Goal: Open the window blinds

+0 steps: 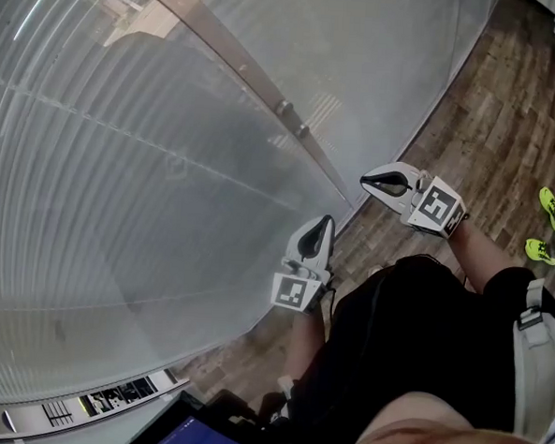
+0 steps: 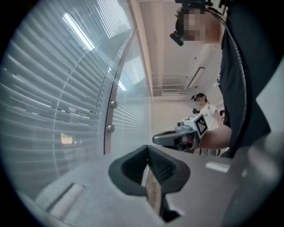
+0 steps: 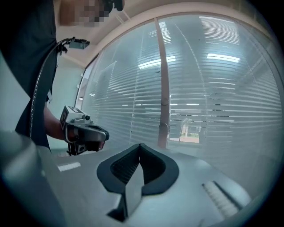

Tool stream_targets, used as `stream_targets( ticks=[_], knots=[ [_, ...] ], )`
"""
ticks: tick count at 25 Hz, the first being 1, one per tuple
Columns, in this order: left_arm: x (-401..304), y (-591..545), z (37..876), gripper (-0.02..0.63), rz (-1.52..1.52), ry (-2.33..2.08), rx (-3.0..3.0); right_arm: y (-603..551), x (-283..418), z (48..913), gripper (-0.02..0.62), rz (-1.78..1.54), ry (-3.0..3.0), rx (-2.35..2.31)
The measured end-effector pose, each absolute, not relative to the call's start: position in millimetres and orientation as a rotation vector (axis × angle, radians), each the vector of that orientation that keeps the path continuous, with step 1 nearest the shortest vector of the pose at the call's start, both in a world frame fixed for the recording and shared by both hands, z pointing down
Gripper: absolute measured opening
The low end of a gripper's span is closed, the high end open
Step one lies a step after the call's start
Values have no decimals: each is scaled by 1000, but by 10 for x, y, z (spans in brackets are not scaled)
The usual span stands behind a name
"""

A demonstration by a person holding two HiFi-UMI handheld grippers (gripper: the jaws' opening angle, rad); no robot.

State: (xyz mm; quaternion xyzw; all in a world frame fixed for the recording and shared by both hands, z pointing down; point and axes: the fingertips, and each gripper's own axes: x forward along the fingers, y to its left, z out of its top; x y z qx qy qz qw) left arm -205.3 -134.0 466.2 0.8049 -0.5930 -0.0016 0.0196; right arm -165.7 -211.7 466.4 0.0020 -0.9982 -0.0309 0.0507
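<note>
Both tools are closed, jaws together with nothing between them. My left tool (image 1: 325, 225) sits at 7 o'clock of my right tool (image 1: 368, 182), and the two are near each other. The window blinds (image 1: 122, 160) fill the head view from 8 to 12 o'clock, lowered and mostly shut, ahead of both tips. A metal post (image 1: 222, 49) carrying two knobs (image 1: 284, 107) lies at 11 o'clock of the left tool. No cord or wand is visible. Hazards, as I judge them:

- Closed tips pushed forward could bend slats, or strike glass if a pane fronts them, which I cannot tell.
- The knobs may not be the control.
- The tools could collide.
</note>
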Motion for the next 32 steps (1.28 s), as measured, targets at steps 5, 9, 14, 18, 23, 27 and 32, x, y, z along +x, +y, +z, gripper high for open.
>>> stream_targets(
  ticks=[5,9,14,18,23,27,32],
  knots=[
    [-2161,-1406,4710,-2,-18,-1815,2491,-2347,-1822,4607,6,-379,-2918,72],
    [-2167,-1292,4748,-2,-44,-1807,2484,-2426,-1953,4392,8,-625,-2819,118],
    [-2240,-1204,4739,-2,-47,-1807,2491,-2571,-2187,4116,84,-870,-2688,176],
    [-2285,-1094,4780,-2,-46,-1806,2482,-2653,-2359,3947,109,-1024,-2604,233],
    [-2341,-943,4805,-2,-56,-1813,2468,-2687,-2517,3810,132,-1182,-2497,278],
    [-2432,-887,4826,-2,-65,-1828,2445,-2768,-2638,3687,166,-1291,-2416,333],
    [-2445,-799,4831,-2,-80,-1837,2439,-2805,-2786,3584,186,-1358,-2367,353]
  ],
)
